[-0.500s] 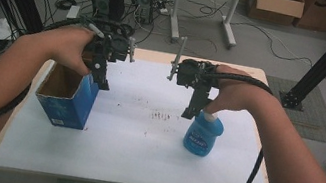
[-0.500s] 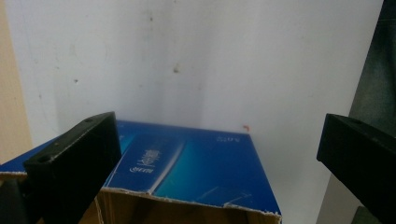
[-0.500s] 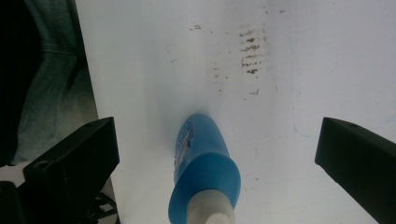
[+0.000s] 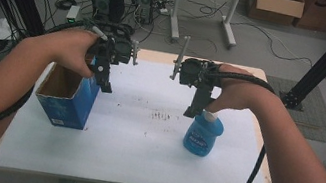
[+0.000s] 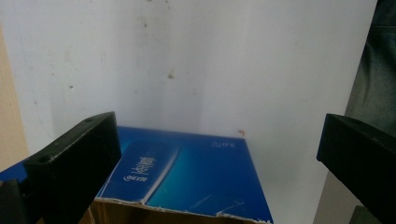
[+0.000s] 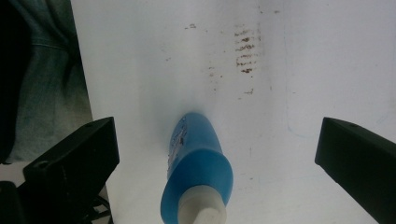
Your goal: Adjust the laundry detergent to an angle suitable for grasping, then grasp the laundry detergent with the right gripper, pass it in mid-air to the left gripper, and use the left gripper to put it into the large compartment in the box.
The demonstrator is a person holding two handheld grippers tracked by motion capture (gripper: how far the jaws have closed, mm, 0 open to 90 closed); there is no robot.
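The blue bottle [image 4: 203,135] stands upright on the white counter [image 4: 139,158], right of centre. Your right gripper [image 4: 194,108] hovers above its white cap, jaws wide open. Your left gripper [image 4: 104,84] hangs over the open blue carton [image 4: 65,100], jaws open.

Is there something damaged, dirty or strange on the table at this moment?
Two small things. The white table cover carries a patch of brown marks near its middle. The open blue box has a ragged, torn top edge. The blue bottle stands upright; nothing is spilled.
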